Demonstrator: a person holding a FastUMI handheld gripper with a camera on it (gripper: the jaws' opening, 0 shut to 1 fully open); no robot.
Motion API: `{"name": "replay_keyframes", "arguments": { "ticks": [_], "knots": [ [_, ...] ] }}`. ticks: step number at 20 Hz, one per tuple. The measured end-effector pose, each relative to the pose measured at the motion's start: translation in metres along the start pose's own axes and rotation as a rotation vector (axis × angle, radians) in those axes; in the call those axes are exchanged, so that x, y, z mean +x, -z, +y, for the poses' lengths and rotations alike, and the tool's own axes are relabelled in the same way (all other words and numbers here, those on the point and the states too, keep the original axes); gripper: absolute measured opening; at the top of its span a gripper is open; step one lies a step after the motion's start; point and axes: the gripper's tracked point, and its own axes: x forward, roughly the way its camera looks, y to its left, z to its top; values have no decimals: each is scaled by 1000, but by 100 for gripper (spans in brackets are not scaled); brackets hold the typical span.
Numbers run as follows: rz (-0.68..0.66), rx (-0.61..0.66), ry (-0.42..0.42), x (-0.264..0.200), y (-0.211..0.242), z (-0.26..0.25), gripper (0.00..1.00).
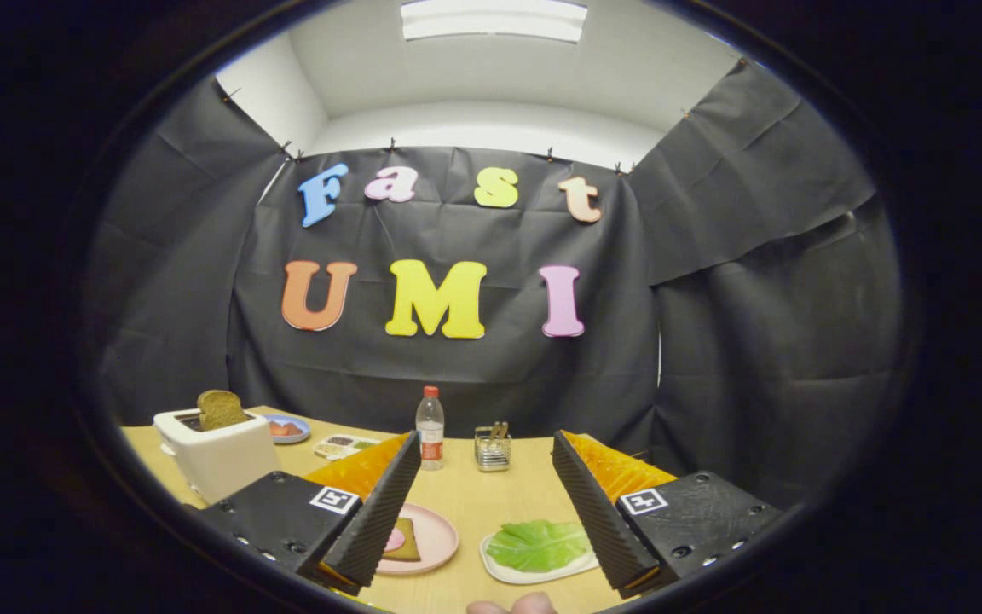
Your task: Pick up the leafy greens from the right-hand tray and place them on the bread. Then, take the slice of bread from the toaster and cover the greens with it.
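Note:
My gripper (484, 477) is open, its two ribbed black fingers (384, 503) spread wide above the wooden table with nothing between them. The leafy greens (540, 544) lie on a white tray (499, 570) just ahead, close to the right finger. A pink plate (438, 537) with a slice of bread (406, 541) and a pink slice on it sits beside the left finger, partly hidden by it. A white toaster (216, 456) stands beyond the left finger, with a brown bread slice (220, 409) sticking up from its slot.
A water bottle (430, 427) and a small wire holder (492, 448) stand at the table's far middle. A blue plate (288, 429) and a small flat tray (344, 444) lie behind the toaster. A fingertip (512, 605) shows at the near edge.

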Motion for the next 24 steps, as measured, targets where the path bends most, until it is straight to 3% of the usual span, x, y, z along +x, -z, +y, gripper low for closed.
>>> {"name": "replay_keyframes", "arguments": {
  "ticks": [8, 14, 18, 24],
  "knots": [
    [162, 67, 30, 23, 42, -81, 95],
    [318, 143, 17, 53, 104, -113, 95],
    [477, 217, 3, 69, 155, -126, 96],
    [638, 412, 48, 85, 203, -145, 95]
  ]
}}
